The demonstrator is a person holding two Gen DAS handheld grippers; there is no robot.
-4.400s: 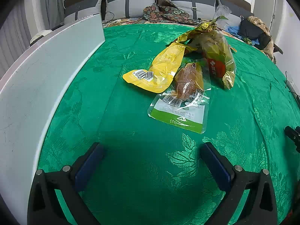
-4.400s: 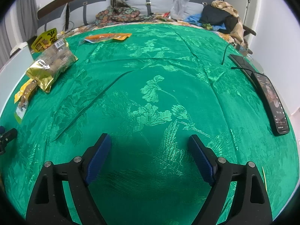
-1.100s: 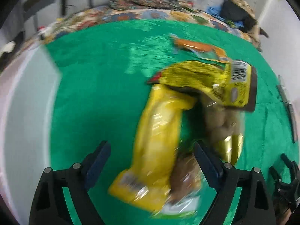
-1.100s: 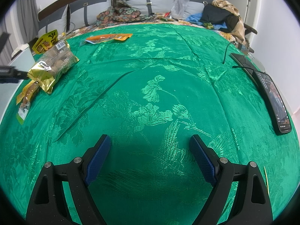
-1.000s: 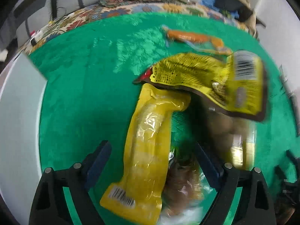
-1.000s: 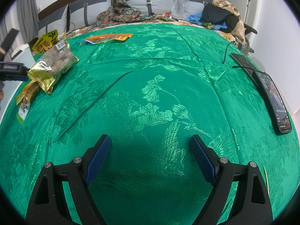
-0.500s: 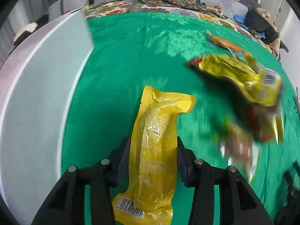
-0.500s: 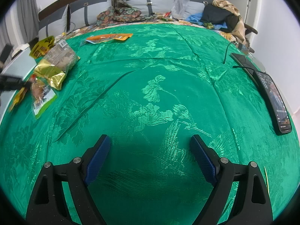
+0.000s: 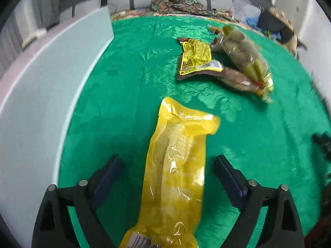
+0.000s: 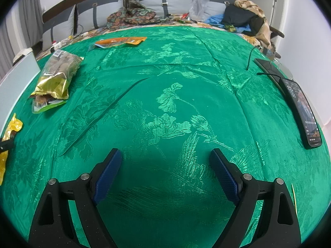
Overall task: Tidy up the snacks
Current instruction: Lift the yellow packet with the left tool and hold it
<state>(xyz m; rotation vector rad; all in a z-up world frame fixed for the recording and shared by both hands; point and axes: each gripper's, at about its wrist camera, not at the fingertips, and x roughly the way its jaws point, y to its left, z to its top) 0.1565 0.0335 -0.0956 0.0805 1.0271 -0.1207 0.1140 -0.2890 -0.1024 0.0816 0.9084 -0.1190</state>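
Yellow corn packet [image 9: 178, 171] dragged aside; left gripper [image 9: 168, 170] jaws just reopened.

Covered across its whole top by a green brocade cloth [image 10: 175, 107] with a woven leaf and flower pattern, creased in one long diagonal fold left of middle. Carrying, near the left edge, a yellow vacuum-packed corn pouch [image 9: 175, 165] lying lengthwise and apart from a small cluster further back: a yellow-and-brown printed packet [image 9: 196, 57] just beside a gold-ended clear bag [image 10: 58, 74] that overlaps a green-edged clear pouch [image 10: 45, 103]. Bearing also an orange flat packet [image 10: 118, 41] toward the far side, a dark phone [image 10: 302, 111] with a lit screen along the right edge, and a white board [image 9: 41, 103] along the left edge.
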